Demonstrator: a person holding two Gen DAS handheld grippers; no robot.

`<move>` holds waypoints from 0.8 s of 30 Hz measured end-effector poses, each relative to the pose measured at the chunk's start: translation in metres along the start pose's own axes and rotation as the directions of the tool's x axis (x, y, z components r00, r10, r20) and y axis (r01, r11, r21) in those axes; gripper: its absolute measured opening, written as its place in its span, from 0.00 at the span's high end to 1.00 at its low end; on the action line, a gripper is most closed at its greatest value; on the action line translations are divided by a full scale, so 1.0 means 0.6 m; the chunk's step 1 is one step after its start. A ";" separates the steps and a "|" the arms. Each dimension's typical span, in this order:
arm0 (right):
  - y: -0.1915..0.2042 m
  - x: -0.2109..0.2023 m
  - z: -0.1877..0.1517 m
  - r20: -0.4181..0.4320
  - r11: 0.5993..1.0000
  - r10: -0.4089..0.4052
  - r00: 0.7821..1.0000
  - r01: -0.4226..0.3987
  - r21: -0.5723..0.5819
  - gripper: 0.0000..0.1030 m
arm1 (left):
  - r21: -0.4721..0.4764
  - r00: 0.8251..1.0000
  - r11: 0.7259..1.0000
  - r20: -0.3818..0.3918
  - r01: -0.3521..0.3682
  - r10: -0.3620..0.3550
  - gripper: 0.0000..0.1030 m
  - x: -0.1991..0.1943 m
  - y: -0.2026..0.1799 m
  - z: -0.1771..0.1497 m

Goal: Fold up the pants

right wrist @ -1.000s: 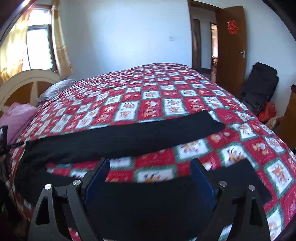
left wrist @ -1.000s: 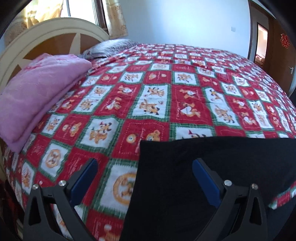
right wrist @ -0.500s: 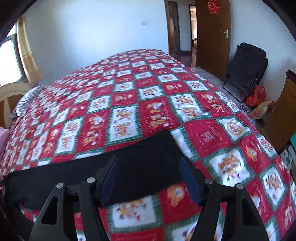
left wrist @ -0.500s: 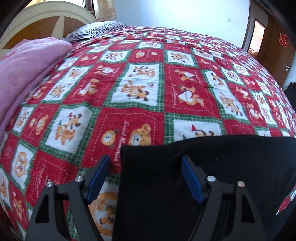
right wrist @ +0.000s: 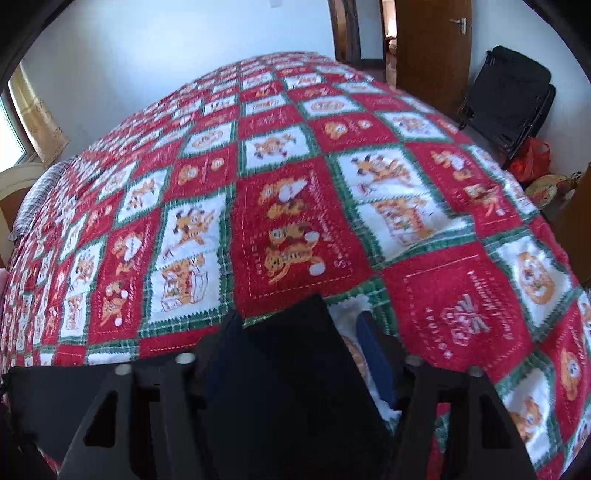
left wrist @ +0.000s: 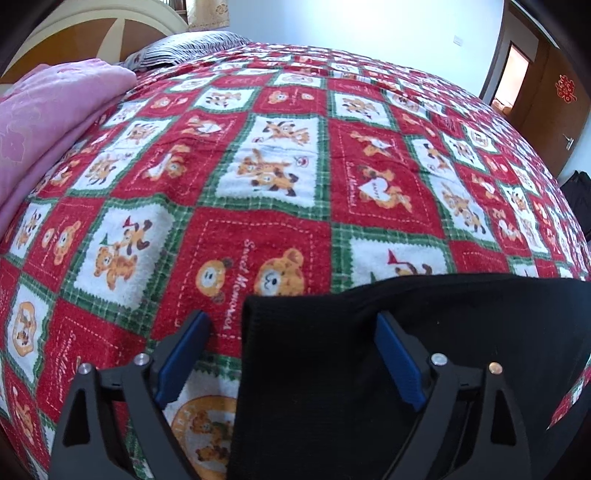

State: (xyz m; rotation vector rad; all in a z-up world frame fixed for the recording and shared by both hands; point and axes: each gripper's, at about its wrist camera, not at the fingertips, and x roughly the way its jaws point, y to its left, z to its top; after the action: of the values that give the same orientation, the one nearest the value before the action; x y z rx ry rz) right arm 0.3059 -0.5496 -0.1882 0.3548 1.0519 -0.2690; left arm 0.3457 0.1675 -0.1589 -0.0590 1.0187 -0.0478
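Note:
Black pants [left wrist: 424, 332] lie flat on a red, white and green patchwork bedspread [left wrist: 295, 166]. In the left wrist view my left gripper [left wrist: 291, 328] is open, low over the pants' left end; the cloth's corner lies between its blue pads [left wrist: 397, 363]. In the right wrist view my right gripper [right wrist: 299, 332] is open over the other end of the pants [right wrist: 295, 369], whose corner lies between the fingers. The cloth runs off to the lower left there.
A folded pink blanket [left wrist: 44, 125] and a striped pillow [left wrist: 192, 44] lie by the cream headboard [left wrist: 92, 29]. A brown door [right wrist: 428, 44], a black folding chair [right wrist: 513, 92] and an orange bag [right wrist: 532, 158] stand beyond the bed's right edge.
Both grippers have moved forward and down toward the ends of the pants. The right one swung right, to the far end of the cloth. Both stay open.

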 end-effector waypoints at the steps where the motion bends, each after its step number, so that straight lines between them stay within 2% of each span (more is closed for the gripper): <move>1: 0.002 0.004 -0.003 -0.002 1.000 0.007 1.000 -0.007 -0.018 0.64 | 0.009 1.000 1.000 0.001 -0.002 0.002 0.10 0.000 -0.002 0.000; 4: -0.002 0.003 -0.008 0.005 0.999 0.037 0.999 -0.037 -0.023 0.81 | 0.029 1.000 0.999 0.013 0.013 -0.013 0.19 -0.006 -0.002 -0.001; 6: -0.004 -0.004 -0.009 0.011 0.998 0.056 0.998 -0.056 -0.013 0.86 | 0.053 0.999 0.998 0.028 0.036 -0.038 0.38 -0.014 -0.006 0.000; 8: 0.001 -0.011 -0.011 0.020 0.998 0.053 0.998 -0.053 -0.022 0.89 | 0.064 0.998 0.996 0.033 0.057 -0.059 0.48 -0.021 -0.009 0.001; 10: 0.008 -0.016 -0.015 0.030 0.998 0.045 0.999 -0.044 -0.035 0.90 | 0.070 0.997 0.995 0.031 0.071 -0.073 0.54 -0.023 -0.010 0.001; 12: 0.012 -0.022 -0.019 0.039 0.998 0.047 0.998 -0.046 -0.033 0.90 | 0.079 0.995 0.993 0.043 0.083 -0.087 0.67 -0.028 -0.009 0.002; 18: 0.021 -0.034 -0.027 0.059 0.998 0.018 0.998 -0.014 -0.057 0.91 | 0.071 0.991 0.992 0.080 0.104 -0.110 0.80 -0.043 0.002 0.008; 20: 0.026 -0.035 -0.026 0.058 0.998 -0.002 0.998 0.006 -0.070 0.91 | 0.062 0.992 0.993 0.073 0.099 -0.104 0.81 -0.035 0.009 0.011; 24: 0.038 -0.041 -0.025 0.056 0.996 -0.020 0.998 0.024 -0.081 0.91 | 0.062 0.988 0.989 0.069 0.134 -0.138 0.86 -0.023 0.013 0.006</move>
State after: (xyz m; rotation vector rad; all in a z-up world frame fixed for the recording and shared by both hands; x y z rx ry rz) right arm 0.2911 -0.5214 -0.1698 0.2612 1.0103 -0.2534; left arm 0.3419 0.1764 -0.1457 -0.0778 0.9380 -0.1979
